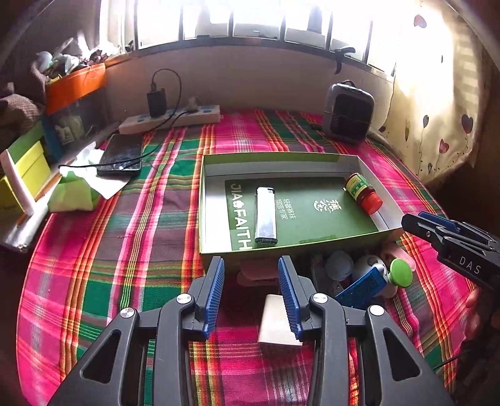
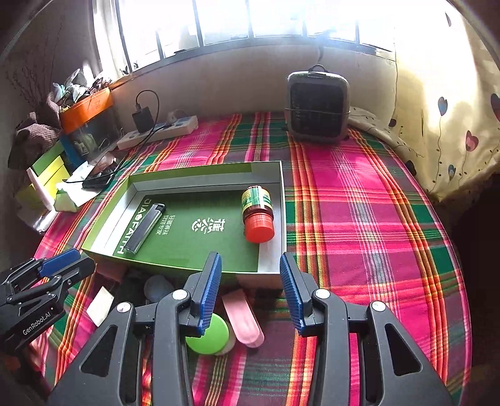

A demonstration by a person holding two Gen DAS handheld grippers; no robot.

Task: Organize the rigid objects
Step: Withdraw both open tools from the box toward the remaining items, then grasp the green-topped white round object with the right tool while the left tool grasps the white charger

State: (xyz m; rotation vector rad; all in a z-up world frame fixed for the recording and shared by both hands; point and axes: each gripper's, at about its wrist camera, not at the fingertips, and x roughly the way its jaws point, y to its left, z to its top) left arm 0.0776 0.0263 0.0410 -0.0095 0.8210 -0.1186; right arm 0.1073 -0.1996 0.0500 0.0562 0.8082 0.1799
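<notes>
Grippers, left (image 1: 251,265) and right (image 2: 250,262), part-open, empty.

We cannot make out the small things heaped just below the green box (image 1: 312,242): in the left wrist view a white block (image 1: 275,321) is partly hidden behind the left gripper's finger (image 1: 289,293), and the round pale shapes (image 1: 339,265) beside it stay unidentifiable. In the right wrist view a green disc (image 2: 211,339) is half covered by a finger (image 2: 209,290). The window (image 2: 250,18) at the top is blown out white.
</notes>
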